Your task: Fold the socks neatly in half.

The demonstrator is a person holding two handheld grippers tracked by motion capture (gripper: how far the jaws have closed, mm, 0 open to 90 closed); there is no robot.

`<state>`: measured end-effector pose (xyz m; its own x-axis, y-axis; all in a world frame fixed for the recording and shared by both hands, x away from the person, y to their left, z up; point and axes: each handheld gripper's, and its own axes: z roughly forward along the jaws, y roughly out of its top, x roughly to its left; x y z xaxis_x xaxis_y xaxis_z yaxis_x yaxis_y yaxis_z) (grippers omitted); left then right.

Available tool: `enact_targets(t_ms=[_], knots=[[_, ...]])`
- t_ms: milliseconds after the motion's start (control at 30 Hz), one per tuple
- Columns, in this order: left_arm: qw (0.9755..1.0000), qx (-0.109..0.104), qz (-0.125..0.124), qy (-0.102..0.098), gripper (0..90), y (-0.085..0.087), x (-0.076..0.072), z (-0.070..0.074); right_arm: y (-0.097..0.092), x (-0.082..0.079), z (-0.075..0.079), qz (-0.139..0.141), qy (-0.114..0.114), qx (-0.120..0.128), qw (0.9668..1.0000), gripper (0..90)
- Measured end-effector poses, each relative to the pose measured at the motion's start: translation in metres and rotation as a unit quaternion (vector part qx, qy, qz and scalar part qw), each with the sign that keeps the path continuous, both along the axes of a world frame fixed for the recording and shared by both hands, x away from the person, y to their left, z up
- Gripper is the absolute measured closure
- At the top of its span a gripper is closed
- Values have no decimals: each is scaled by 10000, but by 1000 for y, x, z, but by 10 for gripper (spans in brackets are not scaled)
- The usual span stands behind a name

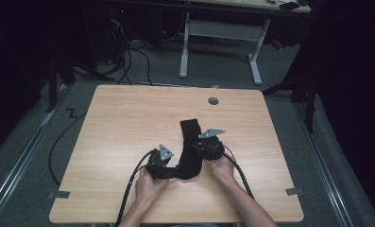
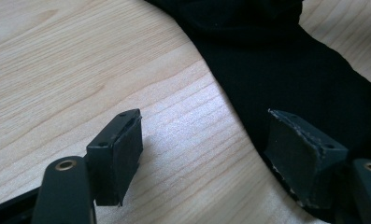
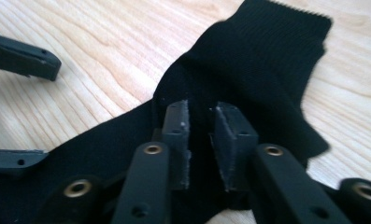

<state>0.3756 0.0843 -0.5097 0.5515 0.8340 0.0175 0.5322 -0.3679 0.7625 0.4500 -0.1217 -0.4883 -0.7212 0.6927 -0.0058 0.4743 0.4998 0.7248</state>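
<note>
A long black knitted sock (image 1: 191, 147) lies flat near the middle of the pale wooden counter (image 1: 128, 113), a little toward the person's edge. Its ribbed cuff points away from the person and its foot bends toward their left, so the long axis runs from the near edge out toward the far side, with a hook at the near end.

The right tongs (image 3: 201, 140) sit right over the sock's leg, about midway along it. Their two black jaws stand close together with only a narrow gap, and dark fabric shows in that gap; I judge they are pinching a fold of the sock, though the pads' contact is hard to make out against the black cloth. The right hand (image 1: 221, 166) rests on the counter just behind the sock.

The left tongs (image 2: 211, 149) are at the sock's toe end, jaws wide apart. One pad hangs over bare wood beside the sock, the other lies over the edge of the fabric, and nothing is gripped. The toe lies just ahead of them, so this hand would only need to slide onto the cloth and close.

The sock is matte, thin and limp, with fine ribbing at the cuff (image 3: 286, 32). It looks likely to bunch or drag if pulled by one point.
</note>
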Motion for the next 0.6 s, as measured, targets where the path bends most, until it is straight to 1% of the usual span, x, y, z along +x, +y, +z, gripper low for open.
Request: enact_targets(t_ms=[33,67,133,267,433,500,533,600], knots=[[10000,0,0,0,276,0,0,0,0,0,0,0,0,0,10000,791],[10000,0,-3,13,277,0,0,0,1,1,-2,28,21,-15,10000,858],[10000,-1,-12,38,279,1,1,1,0,1,-1,57,25,-7,10000,872],[10000,-2,-5,41,281,1,1,1,-1,-7,6,168,-44,48,9998,879],[10000,-36,3,64,290,2,1,1,-1,-21,18,402,-187,51,9990,878],[10000,-38,10,81,294,2,1,2,-1,-24,19,423,-189,69,9989,878],[9999,-39,30,93,294,3,1,2,-2,-31,23,532,-199,84,9983,878],[9999,-33,81,66,290,4,0,2,-2,-36,26,612,-177,115,9979,877]])
